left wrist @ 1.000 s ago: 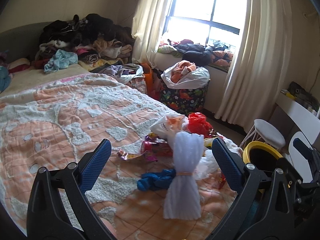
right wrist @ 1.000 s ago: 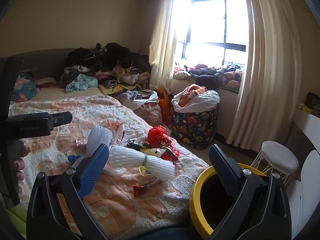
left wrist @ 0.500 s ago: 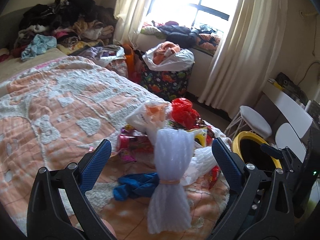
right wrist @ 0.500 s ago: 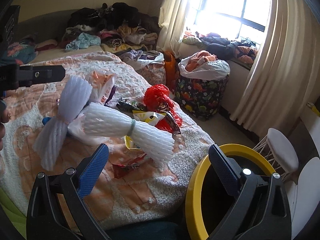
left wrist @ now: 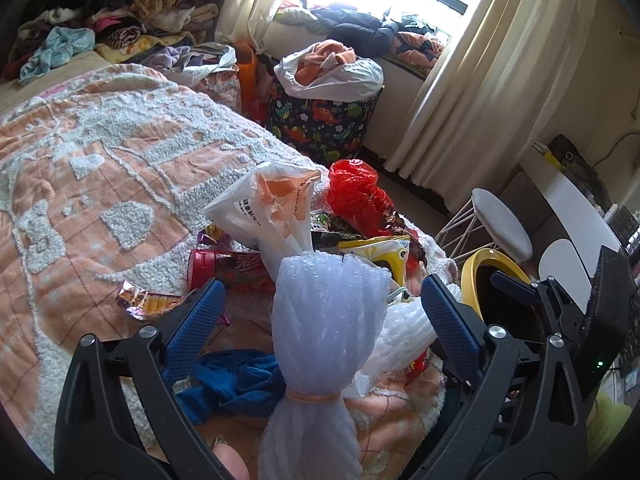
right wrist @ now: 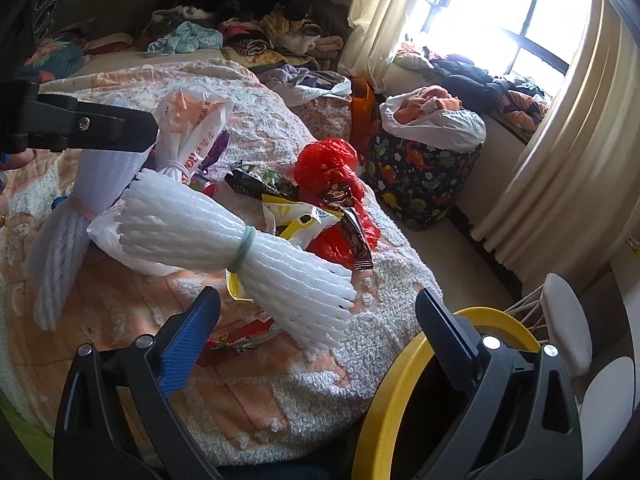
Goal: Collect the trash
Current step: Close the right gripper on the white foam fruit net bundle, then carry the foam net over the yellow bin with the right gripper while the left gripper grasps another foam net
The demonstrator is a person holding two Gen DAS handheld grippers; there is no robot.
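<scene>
Your left gripper (left wrist: 322, 304) and right gripper (right wrist: 318, 314) have neared the banded foam-net bundles (right wrist: 236, 236), jaws apart, just narrowing, gripping nothing.

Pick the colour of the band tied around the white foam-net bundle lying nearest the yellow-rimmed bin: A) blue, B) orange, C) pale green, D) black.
C: in the right wrist view a pale green band cinches the white foam-net bundle at its middle, beside the yellow-rimmed bin.
</scene>
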